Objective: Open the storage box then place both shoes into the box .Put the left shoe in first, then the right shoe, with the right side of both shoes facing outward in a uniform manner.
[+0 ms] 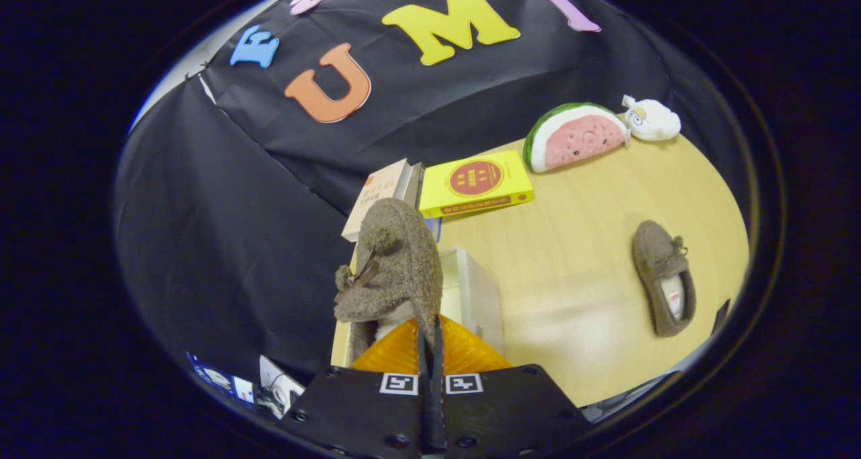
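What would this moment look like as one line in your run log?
tongs: shut on fuzzy brown slipper | over open white storage box | second brown slipper: lying on wooden table

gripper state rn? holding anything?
Gripper: closed, both fingers pinching the brown fuzzy shoe, held above the white storage box.

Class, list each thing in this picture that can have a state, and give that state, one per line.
gripper: shut on the held shoe.
held shoe: lifted, toe up, over the storage box.
storage box: open, white inside showing.
second shoe: lying flat on the table, opening up.
yellow book: closed, lying flat.
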The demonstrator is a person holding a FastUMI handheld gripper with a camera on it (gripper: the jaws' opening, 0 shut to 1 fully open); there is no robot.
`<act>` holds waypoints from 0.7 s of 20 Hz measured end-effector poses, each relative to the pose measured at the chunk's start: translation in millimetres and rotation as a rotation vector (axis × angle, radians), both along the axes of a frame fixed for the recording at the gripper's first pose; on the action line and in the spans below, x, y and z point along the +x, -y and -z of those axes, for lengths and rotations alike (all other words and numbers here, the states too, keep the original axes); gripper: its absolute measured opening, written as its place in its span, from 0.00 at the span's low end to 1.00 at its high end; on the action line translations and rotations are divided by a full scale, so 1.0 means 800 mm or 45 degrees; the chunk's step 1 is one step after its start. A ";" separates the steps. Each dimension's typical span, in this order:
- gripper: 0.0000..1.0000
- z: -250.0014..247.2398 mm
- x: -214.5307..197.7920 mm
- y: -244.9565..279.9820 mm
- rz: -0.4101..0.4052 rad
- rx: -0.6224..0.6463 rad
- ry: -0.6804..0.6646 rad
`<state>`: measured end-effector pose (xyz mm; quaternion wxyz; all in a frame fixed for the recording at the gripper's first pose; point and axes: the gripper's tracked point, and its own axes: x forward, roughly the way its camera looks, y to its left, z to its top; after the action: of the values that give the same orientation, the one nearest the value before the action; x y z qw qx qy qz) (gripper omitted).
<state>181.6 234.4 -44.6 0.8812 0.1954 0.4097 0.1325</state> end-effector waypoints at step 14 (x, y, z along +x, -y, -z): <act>0.00 0.194 0.002 -0.109 0.050 -0.328 -0.229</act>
<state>183.3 321.4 -200.0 0.8612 0.0997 0.4966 0.0435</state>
